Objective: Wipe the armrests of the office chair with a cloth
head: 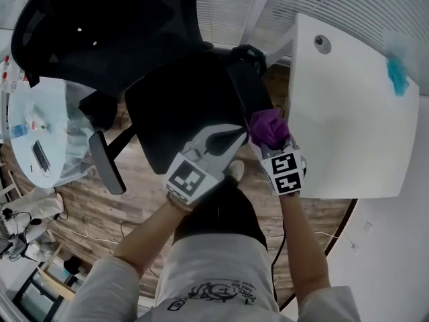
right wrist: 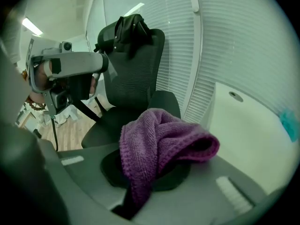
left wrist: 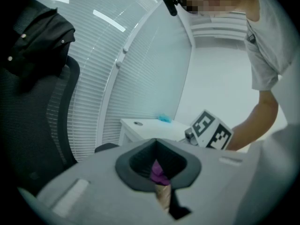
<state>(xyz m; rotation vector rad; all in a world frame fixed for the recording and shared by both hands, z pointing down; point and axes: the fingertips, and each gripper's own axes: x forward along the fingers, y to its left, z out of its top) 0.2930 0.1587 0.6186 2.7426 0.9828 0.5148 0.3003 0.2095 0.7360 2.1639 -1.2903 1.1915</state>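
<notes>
A black office chair [head: 181, 106] stands in front of me, its back [right wrist: 133, 60] draped with dark clothing. Its left armrest [head: 107, 161] juts toward me. The right armrest [head: 249, 79] runs beside the white desk. My right gripper [head: 271, 143] is shut on a bunched purple cloth [head: 268, 127] at the near end of that right armrest; the cloth [right wrist: 159, 144] hides the jaws. My left gripper [head: 238, 137] sits just left of the cloth, jaws together and empty. Between them a sliver of the cloth [left wrist: 159, 172] shows.
A white desk [head: 348, 113] stands close on the right, with a teal item [head: 397, 72] on its far corner. Window blinds [right wrist: 220, 46] run behind the chair. A round white table [head: 37, 133] with small items stands at left. The floor [head: 87, 206] is wood.
</notes>
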